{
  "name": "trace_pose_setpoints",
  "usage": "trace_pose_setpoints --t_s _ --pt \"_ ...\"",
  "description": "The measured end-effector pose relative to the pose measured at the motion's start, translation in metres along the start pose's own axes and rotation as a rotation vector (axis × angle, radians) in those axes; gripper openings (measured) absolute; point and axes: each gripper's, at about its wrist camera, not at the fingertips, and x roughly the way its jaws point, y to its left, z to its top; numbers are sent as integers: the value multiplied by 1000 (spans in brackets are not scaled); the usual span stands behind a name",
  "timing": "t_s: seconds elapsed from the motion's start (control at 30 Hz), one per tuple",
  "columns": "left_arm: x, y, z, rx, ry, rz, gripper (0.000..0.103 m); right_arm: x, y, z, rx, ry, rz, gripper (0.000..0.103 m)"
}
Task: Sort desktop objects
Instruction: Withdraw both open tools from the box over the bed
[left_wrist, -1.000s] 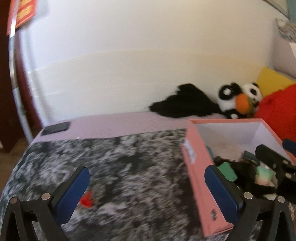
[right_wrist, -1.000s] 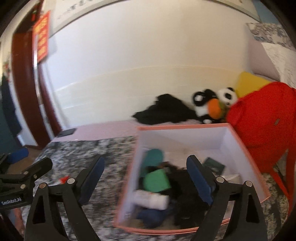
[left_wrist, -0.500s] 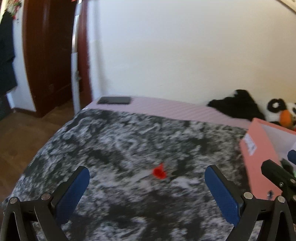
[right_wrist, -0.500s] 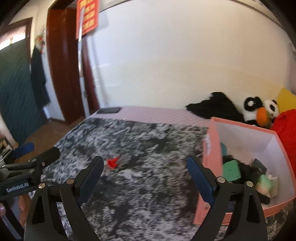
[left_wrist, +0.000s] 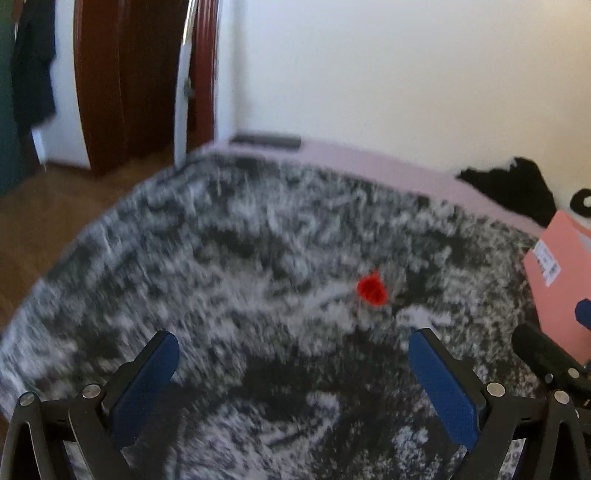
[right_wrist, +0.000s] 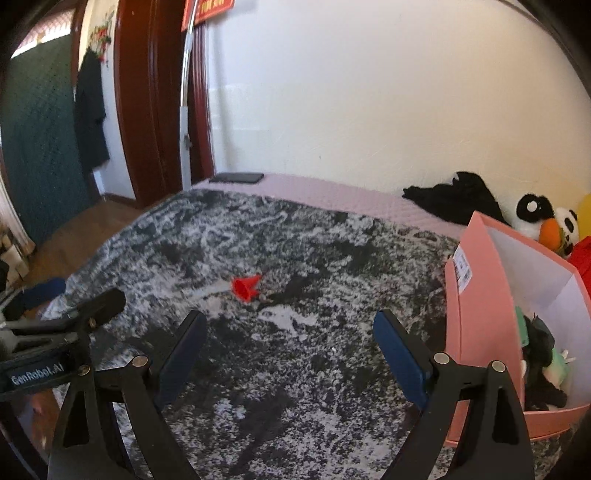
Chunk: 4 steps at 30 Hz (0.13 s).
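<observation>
- While both tools hang low over the grey-and-white mottled blanket, left gripper has its blue pads spread wide, nothing between them, aimed level across the surface.
- Right gripper likewise gaping and empty, just beside the left one, which shows at the left edge of its view.
- Small red cone-shaped object lies on its side on the blanket, ahead of both grippers and apart from them; in the left view it sits ahead and right of centre, blurred.
- Pink box stands open at the right, on the blanket, well apart from the red piece; green and black items inside, details unclear.
- Blanket between grippers and red piece is bare.
- Blanket edge drops to wood floor on the left.
- Far side: pink sheet along the white wall, with a dark phone-like slab, black cloth, plush toys.
</observation>
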Motion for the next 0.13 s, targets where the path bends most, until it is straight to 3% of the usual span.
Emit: trace_pose_setpoints --t_s 0.07,0.13 --pt "10 4 -4 -29 15 -44 103 10 -1 -5 0 13 -7 94" --pt "11 7 -6 -54 -22 -51 103 18 -3 -7 2 26 -18 94"
